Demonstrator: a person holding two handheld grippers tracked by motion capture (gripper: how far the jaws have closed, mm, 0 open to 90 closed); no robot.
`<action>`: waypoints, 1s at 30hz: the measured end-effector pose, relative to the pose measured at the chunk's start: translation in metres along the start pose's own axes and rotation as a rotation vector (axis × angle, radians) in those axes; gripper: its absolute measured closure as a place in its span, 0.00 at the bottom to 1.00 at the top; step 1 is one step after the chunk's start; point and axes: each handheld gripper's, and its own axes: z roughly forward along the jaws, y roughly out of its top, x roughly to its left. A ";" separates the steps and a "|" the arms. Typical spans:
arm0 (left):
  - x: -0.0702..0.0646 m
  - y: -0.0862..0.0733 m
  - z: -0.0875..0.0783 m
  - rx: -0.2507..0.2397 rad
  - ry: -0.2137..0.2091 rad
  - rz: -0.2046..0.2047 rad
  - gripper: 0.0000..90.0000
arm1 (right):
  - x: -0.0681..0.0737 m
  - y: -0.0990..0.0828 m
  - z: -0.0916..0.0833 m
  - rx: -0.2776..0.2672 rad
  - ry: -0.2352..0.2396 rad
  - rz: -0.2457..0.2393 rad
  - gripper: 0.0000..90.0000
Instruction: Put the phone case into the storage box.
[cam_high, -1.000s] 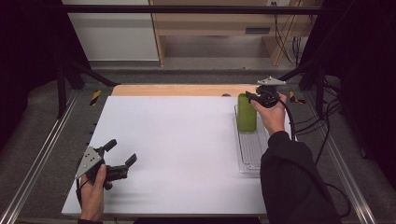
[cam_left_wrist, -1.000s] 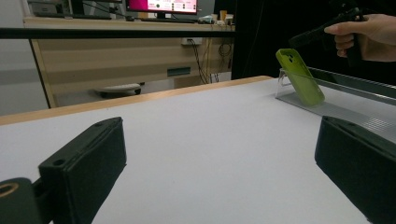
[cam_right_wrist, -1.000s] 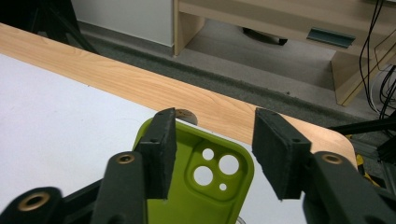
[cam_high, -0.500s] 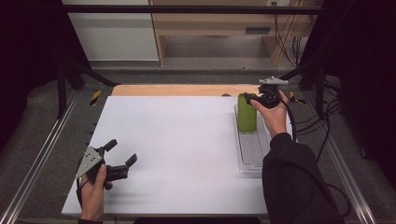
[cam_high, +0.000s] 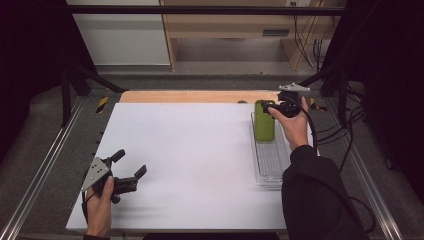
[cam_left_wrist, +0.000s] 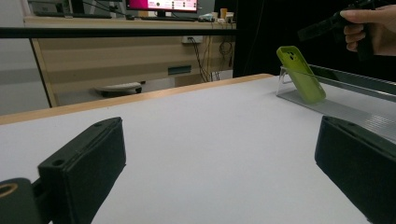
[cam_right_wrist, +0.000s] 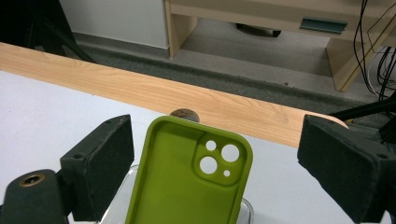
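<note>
**Phone case released onto the clear stand: check stability before you withdraw**

**High view.** Your right tool (cam_high: 272, 105) sits at the top edge of the green phone case (cam_high: 264, 121), which stands at the far end of the clear stand (cam_high: 272, 167) on the right side of the white surface (cam_high: 190, 160). Your left tool (cam_high: 131, 165) rests low at the near left of the surface, jaws apart, holding nothing, well apart from the case.

**Left gripper view.** The case (cam_left_wrist: 301, 73) leans tilted against the stand's upright lip (cam_left_wrist: 284, 74), its lower end on the stand's base. The right tool shows just above it, in your hand.

**Right gripper view.** The jaws have just been opening. They now stand wide on either side of the case (cam_right_wrist: 187, 177), with a clear gap at each pad (cam_right_wrist: 100, 163). The case is between them but not clamped. The camera cutouts are at its upper end, and its hollow inner side faces you.

**Risks from here.**
1. The case is light and rests on a lean alone. If you pull the right tool back at an angle, 1 jaw could catch an edge and tip the case off the lip.
2. A nudge toward the far edge could slide it off the end of the stand.
3. The trailing cable could sweep the stand.
</note>
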 end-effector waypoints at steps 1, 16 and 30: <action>0.000 0.000 0.000 0.001 0.001 -0.001 0.02 | 0.000 0.000 0.000 0.001 0.003 0.001 0.12; 0.000 0.000 0.000 0.001 -0.003 0.002 0.02 | 0.003 0.003 -0.006 0.012 -0.042 -0.004 0.07; 0.000 0.000 0.000 0.001 0.000 0.003 0.02 | 0.012 0.007 -0.018 -0.003 -0.051 -0.010 0.06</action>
